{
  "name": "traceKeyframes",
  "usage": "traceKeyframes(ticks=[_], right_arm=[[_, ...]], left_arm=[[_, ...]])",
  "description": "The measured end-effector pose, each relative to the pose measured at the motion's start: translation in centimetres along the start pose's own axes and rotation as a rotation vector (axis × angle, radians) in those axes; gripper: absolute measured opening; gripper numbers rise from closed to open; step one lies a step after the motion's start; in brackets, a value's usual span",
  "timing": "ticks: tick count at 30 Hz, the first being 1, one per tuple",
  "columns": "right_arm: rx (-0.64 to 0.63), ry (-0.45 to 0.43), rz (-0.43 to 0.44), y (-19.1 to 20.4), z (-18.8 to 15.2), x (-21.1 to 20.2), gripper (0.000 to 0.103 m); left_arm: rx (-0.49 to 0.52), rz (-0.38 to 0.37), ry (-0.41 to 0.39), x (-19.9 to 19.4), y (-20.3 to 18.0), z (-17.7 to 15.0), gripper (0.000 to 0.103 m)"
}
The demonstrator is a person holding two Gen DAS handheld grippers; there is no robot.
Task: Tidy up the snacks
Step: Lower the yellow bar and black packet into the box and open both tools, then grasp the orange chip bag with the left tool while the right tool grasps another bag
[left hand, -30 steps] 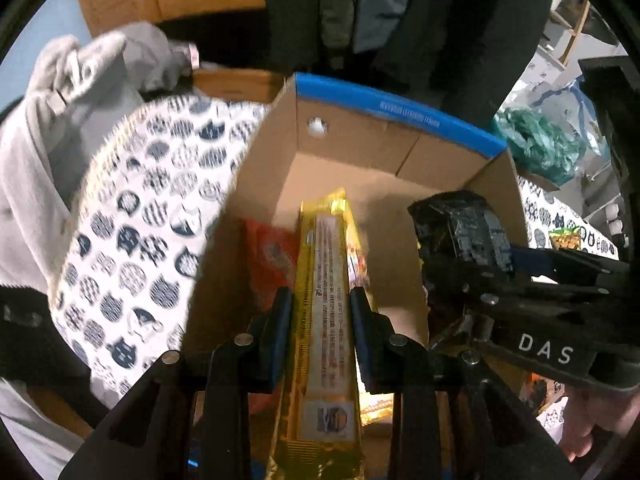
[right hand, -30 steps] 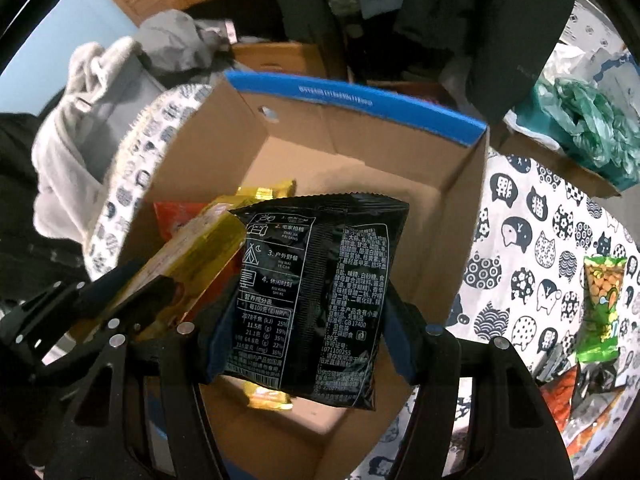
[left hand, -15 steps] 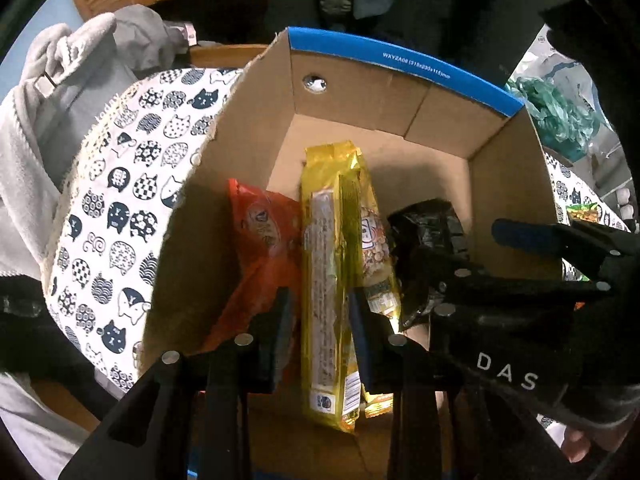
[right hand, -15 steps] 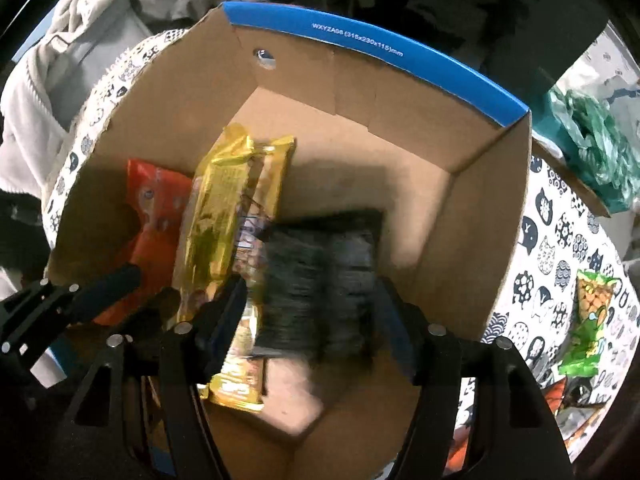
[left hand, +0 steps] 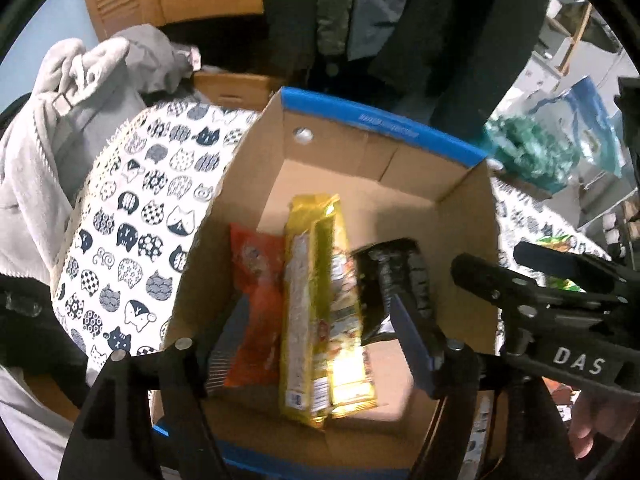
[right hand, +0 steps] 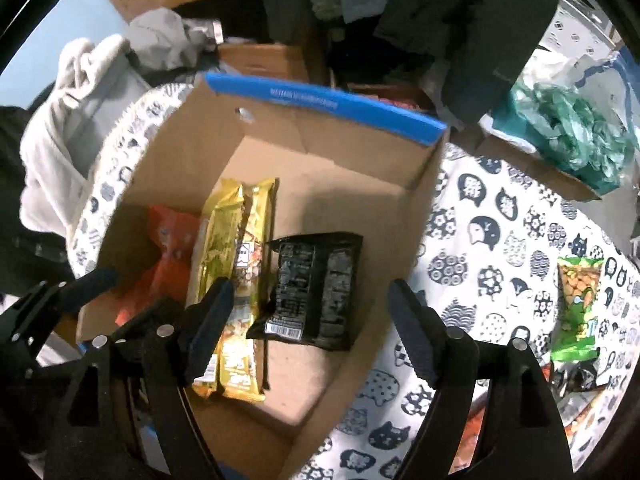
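A cardboard box with a blue rim (left hand: 380, 128) (right hand: 320, 100) stands on a cat-print tablecloth (right hand: 500, 240). Inside it lie an orange packet (left hand: 256, 280) (right hand: 168, 248), two long yellow packets (left hand: 304, 300) (right hand: 224, 248) and a black packet (left hand: 392, 276) (right hand: 316, 292). My left gripper (left hand: 316, 332) hangs above the yellow packets, jaws opening, its pads off them. My right gripper (right hand: 310, 332) hovers over the black packet, jaws opening, touching nothing. In the left wrist view the right gripper (left hand: 490, 256) shows at the right.
A green snack packet (right hand: 576, 308) and more packets lie on the cloth to the right of the box. A grey garment (left hand: 80, 92) is heaped at the left, dark coats (right hand: 400, 8) hang behind, and a green plastic bag (right hand: 572, 132) sits at the back right.
The left gripper let go of the long yellow packet, which now lies in the box. The right gripper released the black packet into the box. Both grippers rose and their jaws spread.
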State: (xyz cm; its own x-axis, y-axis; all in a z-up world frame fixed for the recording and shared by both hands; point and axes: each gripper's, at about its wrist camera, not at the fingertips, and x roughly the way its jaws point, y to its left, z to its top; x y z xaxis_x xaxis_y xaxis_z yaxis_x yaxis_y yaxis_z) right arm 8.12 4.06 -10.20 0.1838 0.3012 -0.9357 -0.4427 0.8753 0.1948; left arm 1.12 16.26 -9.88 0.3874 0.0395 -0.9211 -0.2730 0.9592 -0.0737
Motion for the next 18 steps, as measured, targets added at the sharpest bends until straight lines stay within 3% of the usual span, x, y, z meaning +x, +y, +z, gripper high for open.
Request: traceKeyframes(ticks=[8, 18], right_arm=[[0.002, -0.044, -0.012, -3.7, -1.3, -5.1, 0.08], [0.017, -0.042, -0.067, -9.7, -5.4, -9.9, 0.08]], left_arm=[[0.11, -0.024, -0.049, -2.3, -4.8, -0.2, 0.08], [0.287, -0.054, -0.063, -3.2, -11.3, -1.7, 0.081]])
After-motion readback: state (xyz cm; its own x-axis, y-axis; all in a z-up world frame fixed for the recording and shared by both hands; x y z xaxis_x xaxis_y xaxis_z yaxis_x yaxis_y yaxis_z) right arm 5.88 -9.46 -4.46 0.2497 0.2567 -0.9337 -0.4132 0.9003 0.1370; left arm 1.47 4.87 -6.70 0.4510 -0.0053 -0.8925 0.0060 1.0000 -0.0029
